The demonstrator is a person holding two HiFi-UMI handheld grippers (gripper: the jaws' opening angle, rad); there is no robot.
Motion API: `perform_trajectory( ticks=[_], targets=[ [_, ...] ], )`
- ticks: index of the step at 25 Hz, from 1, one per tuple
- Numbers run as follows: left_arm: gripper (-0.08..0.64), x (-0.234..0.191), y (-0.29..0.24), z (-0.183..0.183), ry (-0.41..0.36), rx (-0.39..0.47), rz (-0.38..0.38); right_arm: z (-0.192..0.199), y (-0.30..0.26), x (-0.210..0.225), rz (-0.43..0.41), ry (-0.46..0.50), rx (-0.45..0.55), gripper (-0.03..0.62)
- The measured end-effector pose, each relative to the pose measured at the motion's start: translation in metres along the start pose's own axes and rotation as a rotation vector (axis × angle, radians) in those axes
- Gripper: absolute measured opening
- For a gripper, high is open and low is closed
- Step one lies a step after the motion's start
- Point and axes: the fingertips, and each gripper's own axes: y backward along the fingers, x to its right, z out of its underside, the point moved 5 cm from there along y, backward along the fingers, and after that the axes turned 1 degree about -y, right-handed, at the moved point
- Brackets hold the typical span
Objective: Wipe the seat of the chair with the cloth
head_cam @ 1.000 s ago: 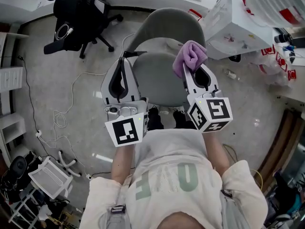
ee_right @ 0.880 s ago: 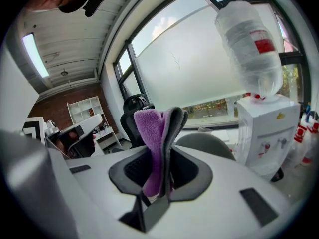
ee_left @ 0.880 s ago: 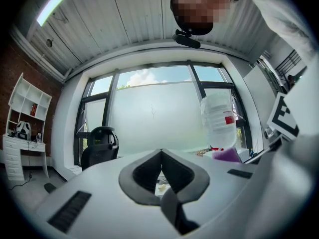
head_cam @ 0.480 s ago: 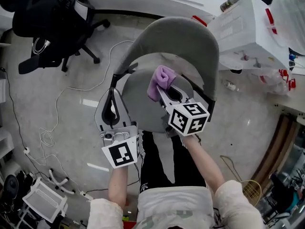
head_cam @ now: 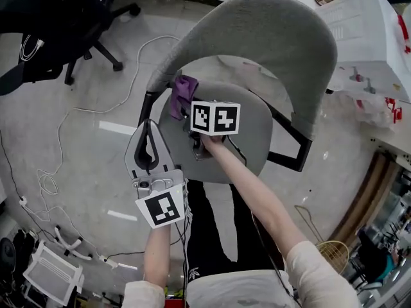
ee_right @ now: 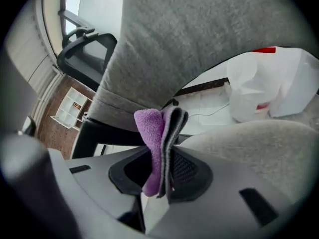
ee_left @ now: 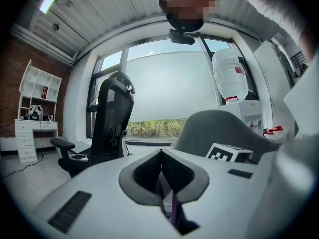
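Right gripper [head_cam: 191, 109], head view: clamped on purple cloth [head_cam: 183, 94] at back-left edge of chair seat [head_cam: 253, 140].
Left gripper [head_cam: 147, 124], head view: jaws together, empty, just beside seat's left edge.
Left gripper view: left gripper [ee_left: 160, 153] closed on nothing.
Right gripper view: right gripper [ee_right: 161, 164] pinching folded cloth [ee_right: 152, 133]; seat [ee_right: 264, 143] alongside, backrest [ee_right: 199, 44] beyond.

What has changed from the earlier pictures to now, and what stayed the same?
The right gripper carried the purple cloth leftward across the chair seat, from its right side to its rear left edge. Nothing was taken or released: its jaws stay shut on the cloth. The left gripper remains shut and empty, to the left of the seat.
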Motion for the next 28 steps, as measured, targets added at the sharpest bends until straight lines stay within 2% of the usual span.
perform_trajectory(
  ticks=[2,7,13,16,21,28],
  targets=[
    [0.012,-0.003,-0.001,0.009,0.004,-0.005,-0.007,0.003,-0.018,0.001,0.004,-0.001,-0.041,0.094],
    [0.012,-0.007,-0.001,0.019,0.034,-0.035,-0.019,0.015,-0.045,0.007,-0.002,-0.079,-0.118,0.094],
    [0.012,-0.014,-0.003,0.026,0.041,-0.048,-0.029,0.018,-0.057,0.023,0.052,-0.092,-0.147,0.094],
    [0.012,-0.011,-0.002,0.03,0.049,-0.054,-0.029,0.018,-0.056,0.025,0.066,-0.07,-0.152,0.094],
    [0.012,-0.001,-0.001,0.03,0.055,-0.063,-0.015,0.017,-0.046,0.042,0.083,-0.103,-0.159,0.094],
    [0.012,0.01,0.0,0.029,0.057,-0.065,-0.011,0.012,-0.01,0.081,0.157,-0.107,-0.149,0.094]
  ],
)
